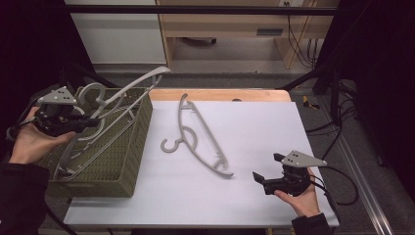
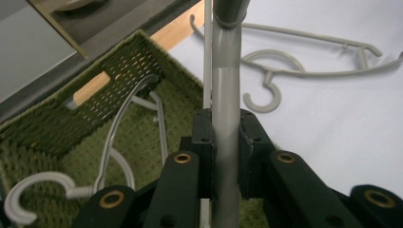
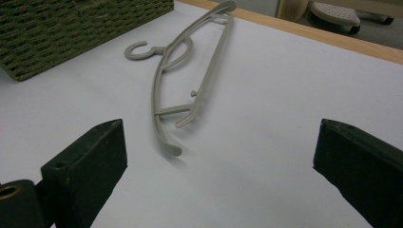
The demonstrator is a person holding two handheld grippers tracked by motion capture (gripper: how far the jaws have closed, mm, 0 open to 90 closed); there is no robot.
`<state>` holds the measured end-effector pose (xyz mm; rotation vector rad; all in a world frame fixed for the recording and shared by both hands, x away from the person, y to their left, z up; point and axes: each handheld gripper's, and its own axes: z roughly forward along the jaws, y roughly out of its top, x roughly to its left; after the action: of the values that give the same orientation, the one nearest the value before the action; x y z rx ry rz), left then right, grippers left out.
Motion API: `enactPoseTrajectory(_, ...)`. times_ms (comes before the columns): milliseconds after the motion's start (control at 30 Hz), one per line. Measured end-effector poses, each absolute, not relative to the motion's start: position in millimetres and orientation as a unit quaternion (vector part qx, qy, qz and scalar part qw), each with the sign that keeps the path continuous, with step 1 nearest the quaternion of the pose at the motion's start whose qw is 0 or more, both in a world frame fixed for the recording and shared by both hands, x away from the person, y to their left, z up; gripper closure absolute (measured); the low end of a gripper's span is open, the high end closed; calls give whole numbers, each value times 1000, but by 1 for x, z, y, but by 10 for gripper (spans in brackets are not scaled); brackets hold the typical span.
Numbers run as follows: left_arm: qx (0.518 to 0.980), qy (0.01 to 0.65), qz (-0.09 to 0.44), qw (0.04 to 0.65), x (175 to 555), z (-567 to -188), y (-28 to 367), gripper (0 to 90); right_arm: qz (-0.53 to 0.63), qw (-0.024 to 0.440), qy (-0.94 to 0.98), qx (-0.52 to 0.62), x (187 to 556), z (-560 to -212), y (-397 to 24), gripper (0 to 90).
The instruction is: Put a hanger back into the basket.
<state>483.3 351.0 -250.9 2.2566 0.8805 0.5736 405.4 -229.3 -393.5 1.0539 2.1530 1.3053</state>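
Figure legend. The left gripper (image 1: 90, 121) is clamping the arm of a grey hanger (image 2: 225, 104), which is standing over the green woven basket (image 1: 128, 147); in the high view this held hanger is slanting up and out past the basket's far corner. In the left gripper view the bar is running straight up between the two black jaws, which are pressing on it from both sides. A further hanger in the basket (image 2: 119, 142) is lying on the basket's floor, its hook pointing toward the near wall. The basket is sitting on the left part of the white tabletop (image 1: 254, 127), partly overhanging its left edge. A second grey hanger (image 1: 198, 137) is lying flat near the middle of the tabletop, well apart from the basket, hook toward the basket side. The right gripper (image 1: 266, 177) is resting near the tabletop's front right corner, its jaws spread wide with nothing between them, and is pointing toward the flat hanger. A wooden strip (image 1: 220, 94) is edging the far side of the tabletop. Beyond it, a grey floor, a pale wooden cabinet (image 1: 220, 24) and dark cables (image 1: 298, 44) are showing.
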Motion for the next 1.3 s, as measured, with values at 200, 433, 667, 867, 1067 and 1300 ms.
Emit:
enactPoseTrajectory(200,859,353,213,304,487,-262,369,795,467,204,772,380,405,-394,-229,46)
enactPoseTrajectory(433,855,376,212,286,493,-277,386,795,467,203,772,380,405,-394,-229,46)
enactPoseTrajectory(667,850,399,209,274,496,-289,399,795,466,203,773,379,406,-395,-228,47)
enactPoseTrajectory(867,847,417,204,258,500,-301,410,795,465,199,774,381,406,-395,-227,47)
enactPoseTrajectory(1067,845,430,191,254,504,-314,413,795,461,199,776,381,407,-396,-227,48)
enactPoseTrajectory(1300,843,441,165,260,511,-333,410,795,459,200,778,380,407,-396,-226,48)
